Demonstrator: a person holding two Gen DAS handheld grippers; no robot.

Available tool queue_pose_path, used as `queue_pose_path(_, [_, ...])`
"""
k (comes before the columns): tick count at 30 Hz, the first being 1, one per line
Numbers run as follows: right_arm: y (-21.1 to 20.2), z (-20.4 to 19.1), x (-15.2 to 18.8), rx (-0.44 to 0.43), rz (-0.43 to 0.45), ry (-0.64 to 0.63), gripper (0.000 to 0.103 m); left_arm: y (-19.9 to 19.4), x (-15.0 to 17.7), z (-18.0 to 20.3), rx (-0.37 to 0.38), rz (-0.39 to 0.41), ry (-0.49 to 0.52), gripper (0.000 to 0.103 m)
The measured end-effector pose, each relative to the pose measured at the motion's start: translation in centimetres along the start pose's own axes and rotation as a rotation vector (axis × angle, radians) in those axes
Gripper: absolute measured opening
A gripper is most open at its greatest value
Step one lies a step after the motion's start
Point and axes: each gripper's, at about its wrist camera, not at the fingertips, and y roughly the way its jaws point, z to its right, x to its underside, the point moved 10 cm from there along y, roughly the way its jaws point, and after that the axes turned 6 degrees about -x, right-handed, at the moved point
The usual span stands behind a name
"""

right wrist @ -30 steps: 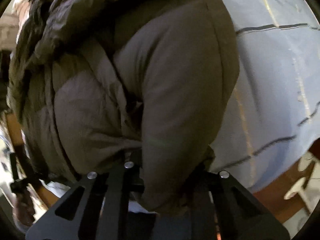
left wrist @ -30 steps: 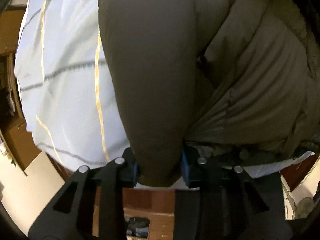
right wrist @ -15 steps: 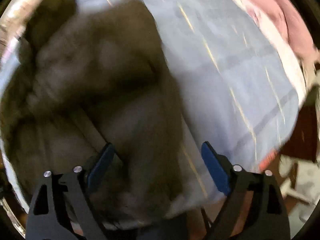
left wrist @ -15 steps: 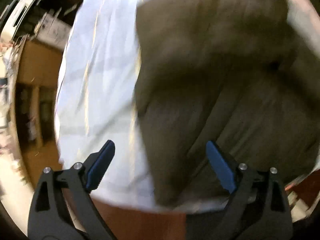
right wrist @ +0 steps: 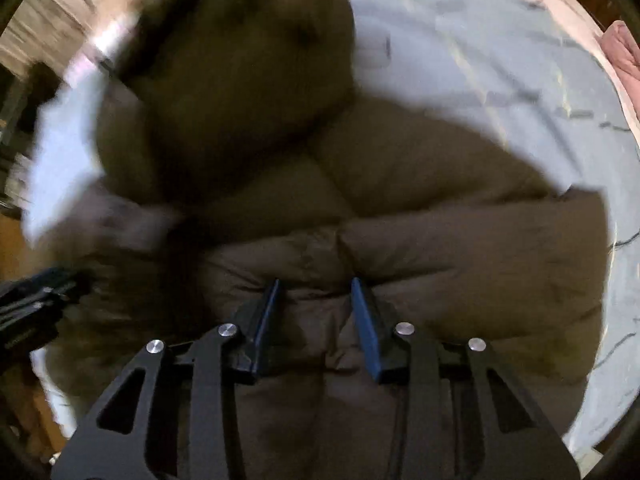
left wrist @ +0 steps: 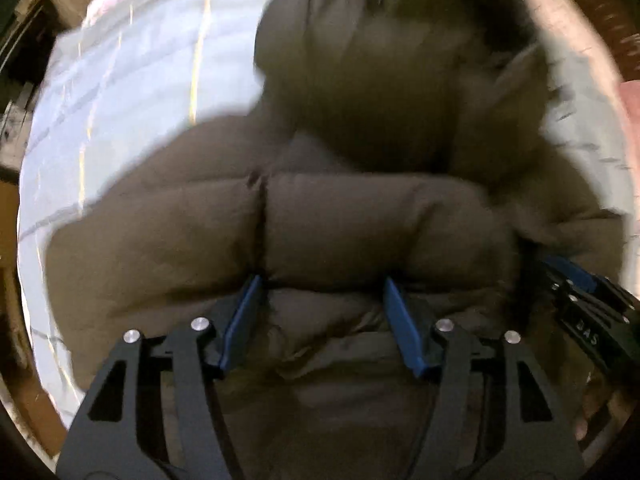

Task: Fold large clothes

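Note:
A large olive-brown puffer jacket [left wrist: 360, 216] lies bunched on a pale blue bed sheet [left wrist: 120, 92]; it also fills the right wrist view [right wrist: 400, 216]. My left gripper [left wrist: 322, 284] is part open, its blue pads [left wrist: 244, 320] on either side of a padded fold at the jacket's near edge. My right gripper [right wrist: 316, 284] is narrower but still apart, its blue pads [right wrist: 366, 328] pressed around a fold of the jacket. The right gripper shows at the far right of the left wrist view [left wrist: 580, 292]. Both views are blurred.
The sheet [right wrist: 520, 60] has thin yellow and grey lines. A pink cloth [right wrist: 624, 52] lies at the far right edge of the bed. Wooden furniture [left wrist: 8, 216] stands to the left of the bed.
Both grippers let go of the jacket sleeves, opened wide, then came down onto the jacket's near edge. The jaws have narrowed around padded folds since half a second ago.

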Motion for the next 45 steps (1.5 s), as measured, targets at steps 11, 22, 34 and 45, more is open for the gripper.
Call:
queue_pose_path(11, [-3.1, -1.1, -1.8, 0.007, 0.074, -0.075, 0.054, -0.4, 0.5, -0.1, 0.037, 0.013, 0.015, 0.067])
queue_pose_path(22, [-11.1, -2.2, -20.1, -0.047, 0.42, 0.043, 0.102, -0.4, 1.5, -0.8, 0.015, 0.058, -0.001, 0.1])
queue_pose_path(34, [-6.7, -3.1, -27.6, 0.161, 0.282, -0.038, 0.013, 2.3, 4.8, -2.9, -0.005, -0.04, -0.004, 0.101])
queue_pose_path(45, [-21.7, -2.8, -9.4, -0.405, 0.546, -0.073, 0.007, 2.6, 4.6, -5.8, 0.061, -0.021, -0.06, 0.101])
